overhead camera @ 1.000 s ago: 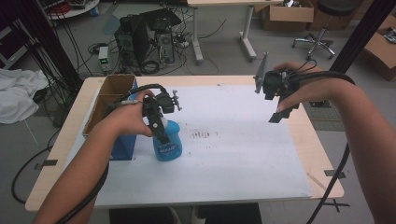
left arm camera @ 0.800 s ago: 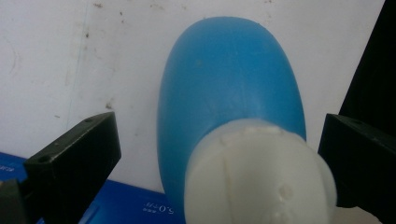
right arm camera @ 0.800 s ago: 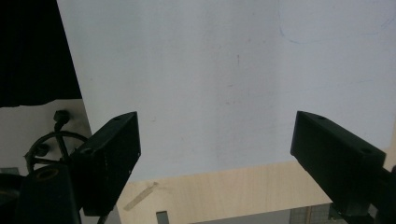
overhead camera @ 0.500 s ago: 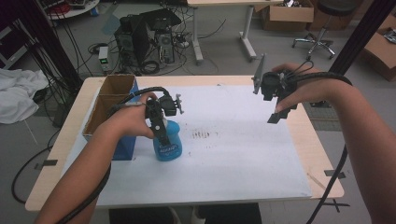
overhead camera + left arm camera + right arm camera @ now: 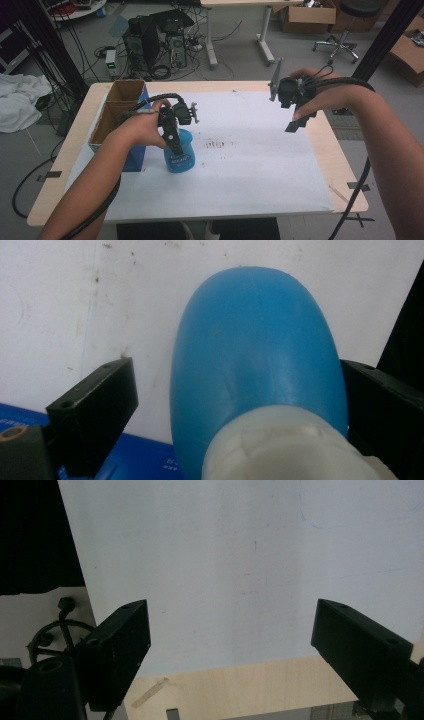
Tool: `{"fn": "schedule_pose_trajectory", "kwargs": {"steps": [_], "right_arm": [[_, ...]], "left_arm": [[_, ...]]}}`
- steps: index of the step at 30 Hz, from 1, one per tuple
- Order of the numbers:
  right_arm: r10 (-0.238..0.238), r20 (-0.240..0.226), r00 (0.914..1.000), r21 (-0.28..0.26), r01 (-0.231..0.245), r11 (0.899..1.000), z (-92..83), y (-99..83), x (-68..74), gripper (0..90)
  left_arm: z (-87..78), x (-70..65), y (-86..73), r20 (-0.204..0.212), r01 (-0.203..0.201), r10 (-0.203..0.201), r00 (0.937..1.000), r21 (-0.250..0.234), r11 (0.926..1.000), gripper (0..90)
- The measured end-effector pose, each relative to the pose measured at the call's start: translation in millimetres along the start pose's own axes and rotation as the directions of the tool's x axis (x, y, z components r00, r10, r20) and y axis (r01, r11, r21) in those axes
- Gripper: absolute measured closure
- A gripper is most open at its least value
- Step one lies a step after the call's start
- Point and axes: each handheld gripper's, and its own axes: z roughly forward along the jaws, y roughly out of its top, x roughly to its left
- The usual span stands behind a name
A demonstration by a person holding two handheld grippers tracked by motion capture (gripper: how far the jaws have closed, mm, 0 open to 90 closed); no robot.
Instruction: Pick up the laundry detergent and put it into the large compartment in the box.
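Observation:
A blue plastic bottle point(image 5: 179, 154) with a white cap point(image 5: 290, 445) stands upright on the white sheet, left of the table's middle. My left gripper point(image 5: 173, 142) comes down over its top, and the bottle point(image 5: 255, 350) sits between the jaws. The jaws have just been closing. A gap still shows between one jaw and the bottle, while the other jaw lies close against it. My right gripper point(image 5: 296, 122) hovers above the table's far right part, open, with nothing between its jaws point(image 5: 232, 630).
An open cardboard box point(image 5: 117, 107) with a blue side stands at the table's left edge, right beside the bottle. A white sheet point(image 5: 260, 170) covers most of the wooden table point(image 5: 345, 165) and bears dark smudges point(image 5: 217, 145). Computers and cables lie on the floor beyond.
The left hand has shifted slightly at the blue bottle's top. The right hand has kept still.

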Motion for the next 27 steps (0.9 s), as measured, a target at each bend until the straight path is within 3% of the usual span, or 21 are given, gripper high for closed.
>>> {"fn": "schedule_pose_trajectory", "kwargs": {"steps": [6, 27], "right_arm": [[0.003, -0.003, 1.0000, 0.003, -0.003, 1.000, 1.7, -0.5, -1.1, 16.0], [0.005, -0.007, 1.0000, -0.006, -0.005, 1.000, 3.7, 0.8, -2.9, 16.0]], "left_arm": [[-1.8, -0.4, 0.5, -0.003, -0.007, 0.007, 1.0000, -0.007, 1.0000, 15.6], [-0.1, -3.6, 2.6, -0.013, -0.020, 0.020, 0.9997, 0.025, 0.9995, 28.2]]}}
